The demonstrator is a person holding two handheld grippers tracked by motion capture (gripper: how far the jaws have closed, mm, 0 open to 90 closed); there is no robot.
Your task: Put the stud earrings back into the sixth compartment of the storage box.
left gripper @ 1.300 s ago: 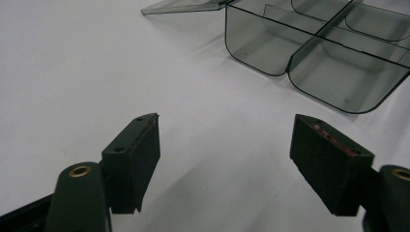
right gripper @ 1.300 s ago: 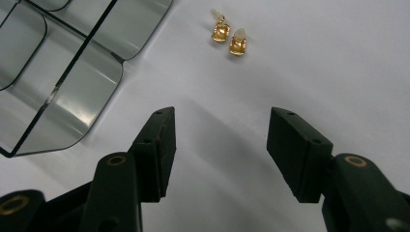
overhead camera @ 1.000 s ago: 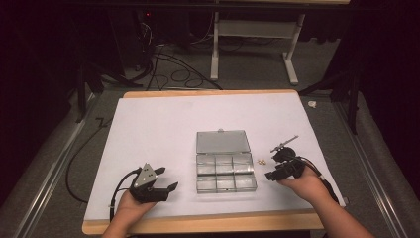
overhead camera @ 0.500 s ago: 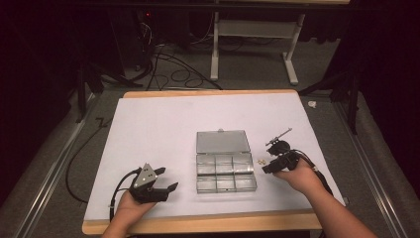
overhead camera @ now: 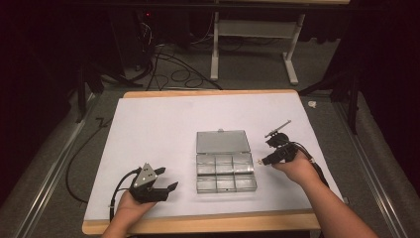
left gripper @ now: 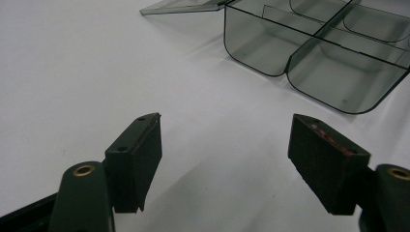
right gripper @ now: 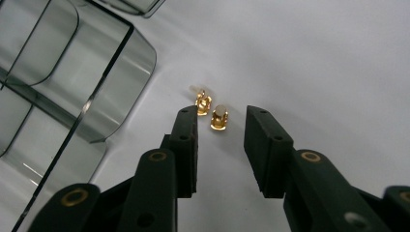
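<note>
A clear plastic box (overhead camera: 196, 172) with several empty compartments lies in the middle of the white table, its lid (overhead camera: 222, 141) flat open behind it. Two small gold metal pieces lie on the table just right of the box. My right gripper (right gripper: 220, 113) points down at them. Its jaws have just been closing and now stand narrow around one gold piece (right gripper: 218, 117), with a gap on both sides. The other gold piece (right gripper: 203, 102) lies beside the left fingertip. My left gripper (overhead camera: 167, 178) rests open and empty at the front left, facing the box (left gripper: 333, 77).
The white sheet (overhead camera: 158, 124) covers the wooden table, with bare room behind and left of the box. Each gripper trails a cable (overhead camera: 121, 186) toward the table's front edge. Beyond the table are a dark floor, cables and a white stand (overhead camera: 292, 54).
My right gripper has moved left toward the box's right side and its jaws have narrowed around a gold piece. The left gripper has stayed where it was.
</note>
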